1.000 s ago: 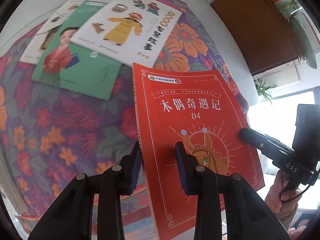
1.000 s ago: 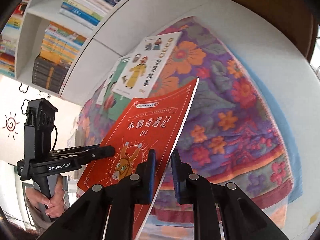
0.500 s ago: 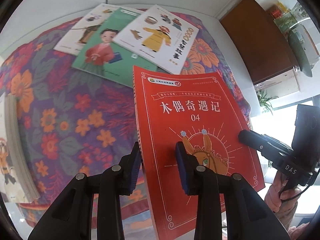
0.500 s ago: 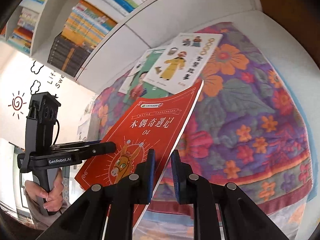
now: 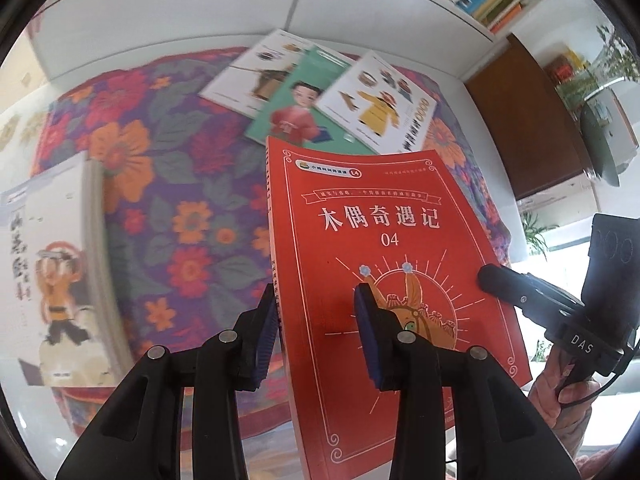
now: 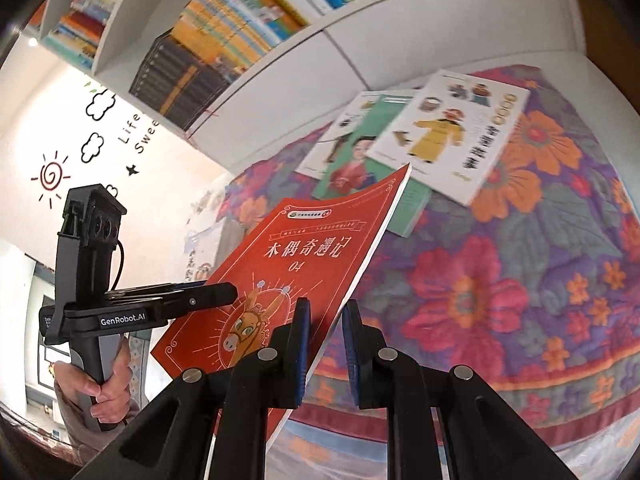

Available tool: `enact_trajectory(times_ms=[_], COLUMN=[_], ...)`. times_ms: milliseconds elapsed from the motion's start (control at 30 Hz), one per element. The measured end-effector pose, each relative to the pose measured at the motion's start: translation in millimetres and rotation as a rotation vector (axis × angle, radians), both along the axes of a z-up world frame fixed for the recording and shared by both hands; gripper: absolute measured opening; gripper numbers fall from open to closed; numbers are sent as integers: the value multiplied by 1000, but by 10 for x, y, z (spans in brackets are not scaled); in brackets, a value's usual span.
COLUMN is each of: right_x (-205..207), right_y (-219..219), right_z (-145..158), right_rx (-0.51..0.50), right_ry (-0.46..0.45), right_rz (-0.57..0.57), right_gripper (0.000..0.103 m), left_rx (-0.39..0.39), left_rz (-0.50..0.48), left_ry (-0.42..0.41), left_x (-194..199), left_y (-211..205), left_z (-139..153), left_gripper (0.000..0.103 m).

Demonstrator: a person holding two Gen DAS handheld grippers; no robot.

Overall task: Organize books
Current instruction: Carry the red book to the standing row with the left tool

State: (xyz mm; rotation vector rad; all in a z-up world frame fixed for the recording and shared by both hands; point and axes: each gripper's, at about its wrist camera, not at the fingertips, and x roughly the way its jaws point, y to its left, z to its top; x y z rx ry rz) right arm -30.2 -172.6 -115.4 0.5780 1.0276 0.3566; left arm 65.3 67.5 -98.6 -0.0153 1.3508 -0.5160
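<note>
The left gripper [image 5: 316, 338] straddles the spine edge of the red book [image 5: 380, 264]; its jaws are opening, with the book between them and a gap showing at the pad on the cover side. The right gripper [image 6: 324, 344] has its jaws close together on the book's opposite long edge, the left pad against the cover; whether the other pad touches cannot be told. The red book hangs tilted above the near part of the flower-patterned bench cover [image 5: 168, 184]. At the bench's left edge lies a white book [image 5: 48, 272], blurred. Farther on, near the far edge, three books fan out overlapping: a white one [image 5: 260, 68], a green one [image 5: 296, 108], and a white one with a yellow-robed figure [image 5: 384, 108]. Behind stand white shelves [image 6: 248, 32] packed with books.
</note>
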Motion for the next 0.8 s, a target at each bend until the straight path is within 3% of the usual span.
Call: enact_trajectory(times_ms=[633, 800], right_x=[785, 966], right_y=[1551, 1988], right_z=[228, 163], right_rx=[21, 11], right_ry=[-78, -71], right_rz=[153, 217], right_gripper=[16, 16], left_rx=[-5, -23], left_rz=[189, 252], left_ry=[-73, -91], left_x=[382, 466], left_y=[1652, 2097], left_z=[175, 166], left_gripper=[33, 33])
